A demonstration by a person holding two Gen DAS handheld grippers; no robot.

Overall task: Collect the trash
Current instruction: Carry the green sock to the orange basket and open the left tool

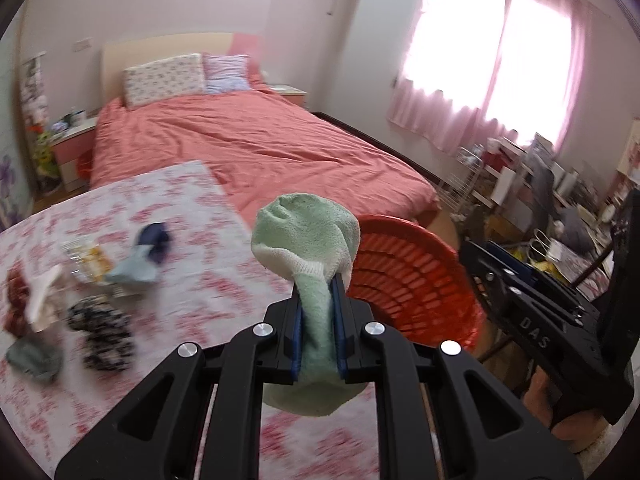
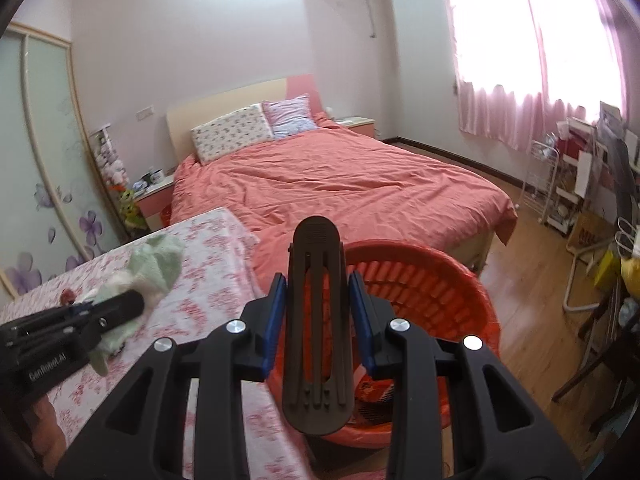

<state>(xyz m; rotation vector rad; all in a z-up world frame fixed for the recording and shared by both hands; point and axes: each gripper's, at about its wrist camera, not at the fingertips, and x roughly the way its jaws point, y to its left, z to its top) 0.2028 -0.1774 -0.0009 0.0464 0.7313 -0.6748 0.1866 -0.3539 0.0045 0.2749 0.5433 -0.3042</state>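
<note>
My left gripper (image 1: pixel 318 292) is shut on a light green sock (image 1: pixel 308 236) and holds it above the floral table (image 1: pixel 192 208), just left of the red basket (image 1: pixel 412 280). The sock also shows in the right wrist view (image 2: pixel 156 260), with the left gripper (image 2: pixel 120 304) around it. My right gripper (image 2: pixel 318 292) holds a dark brown ribbed plastic piece (image 2: pixel 316 320) between its blue pads (image 2: pixel 274 312), over the red basket (image 2: pixel 432 280). A gap shows on each side of the piece. Some packaging lies at the basket's bottom.
On the table's left lie more items: a snack wrapper (image 1: pixel 86 260), a blue cloth (image 1: pixel 140 264), a dark patterned cloth (image 1: pixel 100 332), a red thing (image 1: pixel 16 300). A bed with a coral cover (image 2: pixel 340 184) stands behind. Cluttered shelves (image 2: pixel 580 176) stand at the right.
</note>
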